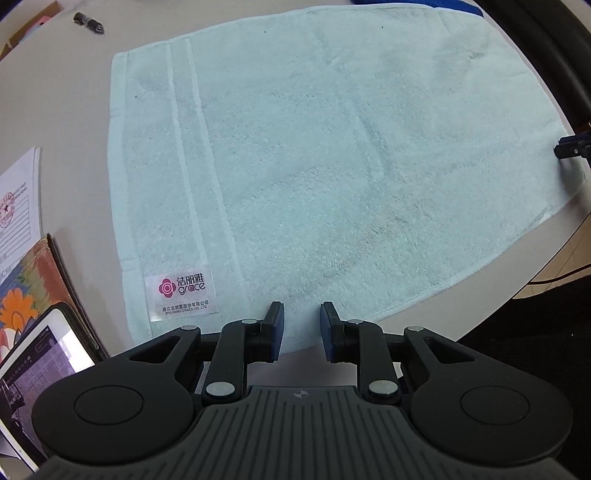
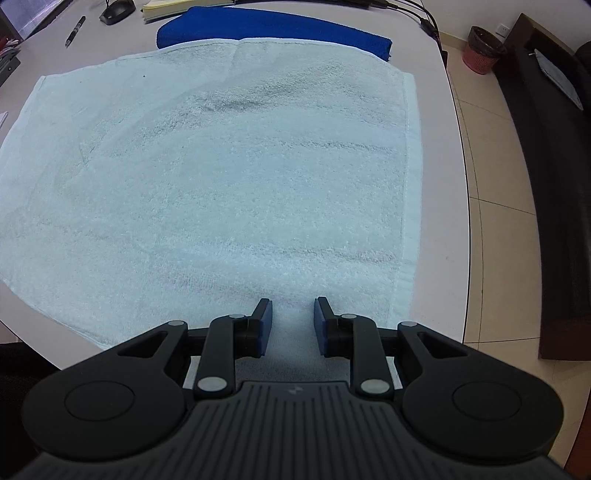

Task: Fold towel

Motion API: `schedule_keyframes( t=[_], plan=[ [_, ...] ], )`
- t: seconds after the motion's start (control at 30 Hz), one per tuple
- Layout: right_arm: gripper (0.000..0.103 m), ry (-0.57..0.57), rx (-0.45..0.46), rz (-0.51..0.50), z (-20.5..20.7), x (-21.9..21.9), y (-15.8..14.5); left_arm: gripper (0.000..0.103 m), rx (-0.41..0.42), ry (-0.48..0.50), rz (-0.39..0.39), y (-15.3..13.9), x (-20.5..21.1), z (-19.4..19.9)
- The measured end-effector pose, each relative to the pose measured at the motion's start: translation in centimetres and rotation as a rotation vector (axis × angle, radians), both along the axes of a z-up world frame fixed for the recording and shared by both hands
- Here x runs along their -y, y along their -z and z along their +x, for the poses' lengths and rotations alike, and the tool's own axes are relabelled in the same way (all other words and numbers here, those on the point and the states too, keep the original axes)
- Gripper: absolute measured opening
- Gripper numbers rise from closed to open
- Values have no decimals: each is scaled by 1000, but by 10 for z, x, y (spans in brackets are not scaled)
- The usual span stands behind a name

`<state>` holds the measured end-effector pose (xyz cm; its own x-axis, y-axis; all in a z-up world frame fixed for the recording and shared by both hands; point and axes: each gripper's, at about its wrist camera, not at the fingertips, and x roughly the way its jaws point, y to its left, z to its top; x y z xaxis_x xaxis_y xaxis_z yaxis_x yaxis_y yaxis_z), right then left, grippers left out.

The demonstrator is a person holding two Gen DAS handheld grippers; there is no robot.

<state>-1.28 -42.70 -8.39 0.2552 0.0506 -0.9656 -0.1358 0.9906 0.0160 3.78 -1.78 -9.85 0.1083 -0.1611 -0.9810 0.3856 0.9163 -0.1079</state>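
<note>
A pale mint towel (image 1: 314, 155) lies spread flat on the white table; it also fills the right wrist view (image 2: 221, 166). A white brand label (image 1: 180, 292) sits at its near left corner. My left gripper (image 1: 302, 314) is open and empty, fingers over the towel's near edge close to that corner. My right gripper (image 2: 292, 308) is open and empty over the near edge close to the towel's right side. The right gripper's tip shows at the far right of the left wrist view (image 1: 572, 147).
A folded blue towel (image 2: 273, 27) lies behind the pale one. Papers (image 1: 18, 199), a flowered book (image 1: 33, 284) and a phone (image 1: 44, 354) lie to the left. A pen (image 2: 75, 31) and mouse (image 2: 116, 11) are at the far left. The table edge (image 2: 458, 155) runs along the right.
</note>
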Motion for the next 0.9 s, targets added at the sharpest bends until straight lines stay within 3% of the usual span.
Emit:
schedule_keyframes(
  t=[0.2,0.73,0.9],
  plan=[
    [25,-3,-2,-5,-1,-1,0,35,6,-3,3,1,4,-7],
    [25,38,0,-21,-6,7,-1,36,-10,-41,-25,1,14,-28],
    [25,46,12,-34,-7,6,-1,36,-13,-93,-28,1,0,-14]
  ],
)
